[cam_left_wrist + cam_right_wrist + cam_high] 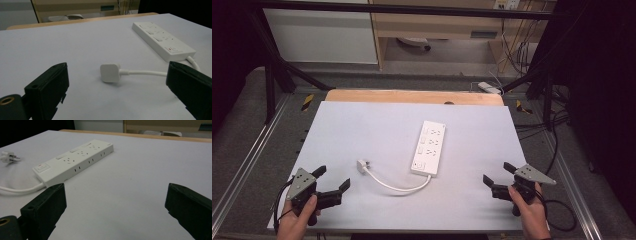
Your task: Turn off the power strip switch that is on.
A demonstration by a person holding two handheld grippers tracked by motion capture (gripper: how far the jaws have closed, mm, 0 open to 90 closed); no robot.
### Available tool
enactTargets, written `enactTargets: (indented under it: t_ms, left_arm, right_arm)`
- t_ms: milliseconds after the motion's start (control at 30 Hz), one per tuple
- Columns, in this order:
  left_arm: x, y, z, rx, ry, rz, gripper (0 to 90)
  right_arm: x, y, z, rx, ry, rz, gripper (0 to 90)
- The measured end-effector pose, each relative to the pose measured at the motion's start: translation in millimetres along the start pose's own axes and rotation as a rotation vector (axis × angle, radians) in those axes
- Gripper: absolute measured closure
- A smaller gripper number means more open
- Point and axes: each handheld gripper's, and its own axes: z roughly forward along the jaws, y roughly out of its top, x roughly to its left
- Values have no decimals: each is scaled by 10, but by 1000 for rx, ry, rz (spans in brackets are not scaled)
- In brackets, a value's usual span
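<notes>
A white power strip (428, 148) lies mid-bench, angled toward the far edge, its cord (398, 185) curving to the plug (361, 164) nearer the left edge. The left gripper (333, 181) at the near left corner and the right gripper (497, 174) at the near right corner both hold their jaws wide apart, empty.

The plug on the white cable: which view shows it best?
The left gripper view: the plug lies close and centred between the open jaws, back facing the camera. The right gripper view shows it small at the left edge, prongs visible. The high view shows it small, left of the power strip.
</notes>
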Motion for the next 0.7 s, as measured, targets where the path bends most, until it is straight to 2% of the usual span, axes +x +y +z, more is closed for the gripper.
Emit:
enactTargets:
  t_ms: [300,600,700]
  left_arm:
    - [2,2,0,-1,-1,1,45]
    - [4,-3,5,-1,-6,-8,45]
    - [9,-2,-5,0,-4,0,44]
  right_arm:
    - [21,69,-22,-46,2,-3,40]
    - [21,105,-28,-45,-6,4,32]
    - [27,113,-31,-43,-23,1,31]
